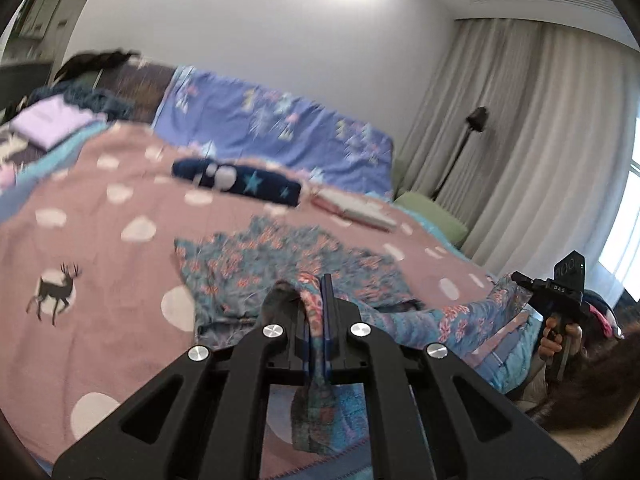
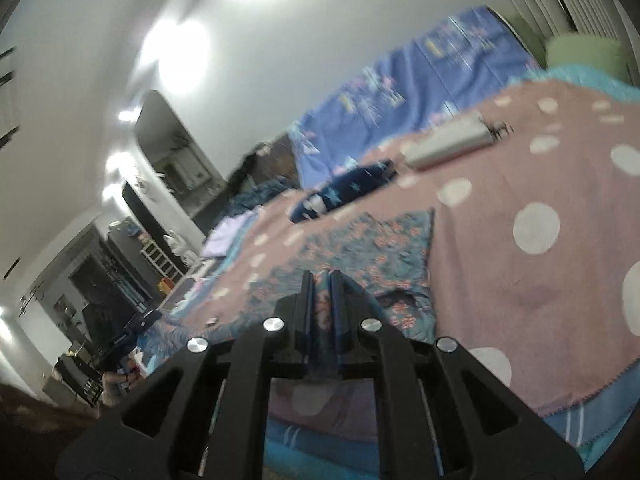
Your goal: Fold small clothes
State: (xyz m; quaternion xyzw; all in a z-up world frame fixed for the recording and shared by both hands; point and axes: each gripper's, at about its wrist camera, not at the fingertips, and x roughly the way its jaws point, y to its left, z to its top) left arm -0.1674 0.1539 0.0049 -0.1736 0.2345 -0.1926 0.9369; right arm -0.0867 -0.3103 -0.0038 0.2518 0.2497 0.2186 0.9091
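Left wrist view: my left gripper [image 1: 316, 300] is clamped on a near corner of the floral garment [image 1: 280, 256], which lies ahead on the pink blanket [image 1: 120, 184], its long axis running across me. Off to the right, my right gripper [image 1: 516, 280] pinches the other near corner.

Right wrist view: my right gripper [image 2: 320, 296] is closed on the garment [image 2: 360, 240], the rest spreading away toward the blanket's [image 2: 520, 280] far edge. I judge both hands equally near, ready to carry this edge forward.

Bed [image 1: 120, 216], pink dotted blanket: floral garment [image 1: 256, 264], navy star-print piece [image 1: 240, 182], folded pale items [image 1: 352, 208], lilac fold [image 1: 52, 122].
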